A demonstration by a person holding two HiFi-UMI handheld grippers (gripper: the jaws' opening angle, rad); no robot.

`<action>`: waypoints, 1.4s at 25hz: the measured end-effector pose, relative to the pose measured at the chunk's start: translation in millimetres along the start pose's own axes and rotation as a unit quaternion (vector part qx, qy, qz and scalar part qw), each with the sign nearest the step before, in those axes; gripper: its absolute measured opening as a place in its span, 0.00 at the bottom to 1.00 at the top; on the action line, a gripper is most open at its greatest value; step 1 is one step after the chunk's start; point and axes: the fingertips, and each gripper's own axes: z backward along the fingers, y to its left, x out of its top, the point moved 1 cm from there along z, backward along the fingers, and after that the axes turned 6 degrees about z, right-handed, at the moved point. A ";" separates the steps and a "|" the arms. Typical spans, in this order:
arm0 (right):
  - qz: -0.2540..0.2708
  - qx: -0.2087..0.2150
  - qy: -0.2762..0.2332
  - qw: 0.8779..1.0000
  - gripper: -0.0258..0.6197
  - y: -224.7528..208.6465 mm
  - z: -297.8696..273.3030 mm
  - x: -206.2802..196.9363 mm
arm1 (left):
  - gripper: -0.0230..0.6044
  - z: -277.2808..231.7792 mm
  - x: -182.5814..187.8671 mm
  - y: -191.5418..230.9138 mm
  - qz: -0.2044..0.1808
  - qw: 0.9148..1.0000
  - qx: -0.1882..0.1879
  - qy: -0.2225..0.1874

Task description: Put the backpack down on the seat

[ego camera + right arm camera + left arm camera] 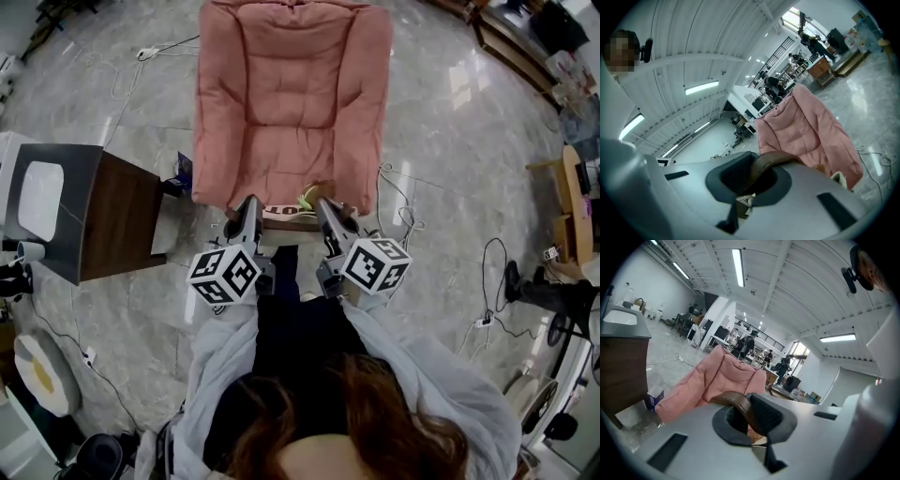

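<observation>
the left gripper (751,414) fingers were clamped on a brown strap (735,402) of the backpack (289,214), the right gripper (749,180) likewise, near the seat (291,103).

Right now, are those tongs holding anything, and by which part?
The backpack: the left tongs grip one brown strap, the right tongs the other strap.

Pink quilted seat (291,103), brown backpack strap (735,402), dark brown cabinet (117,220), grey marbled floor (450,187).
</observation>
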 end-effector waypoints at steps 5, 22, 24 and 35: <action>-0.005 -0.010 -0.005 1.000 0.05 -12.2 -34.4 21.1 | 0.06 -41.8 20.2 10.4 0.004 1.000 -0.009 0.013; -0.021 -0.051 0.019 0.998 0.05 -60.6 -126.5 54.1 | 0.06 -150.9 49.6 52.5 0.028 0.998 -0.020 0.049; -0.018 -0.054 0.027 0.998 0.05 -69.3 -138.8 58.9 | 0.06 -166.3 51.7 57.0 0.030 0.998 -0.020 0.054; -0.011 -0.057 0.069 0.996 0.05 -127.6 -221.6 95.5 | 0.06 -267.8 67.0 84.1 0.038 0.995 -0.024 0.086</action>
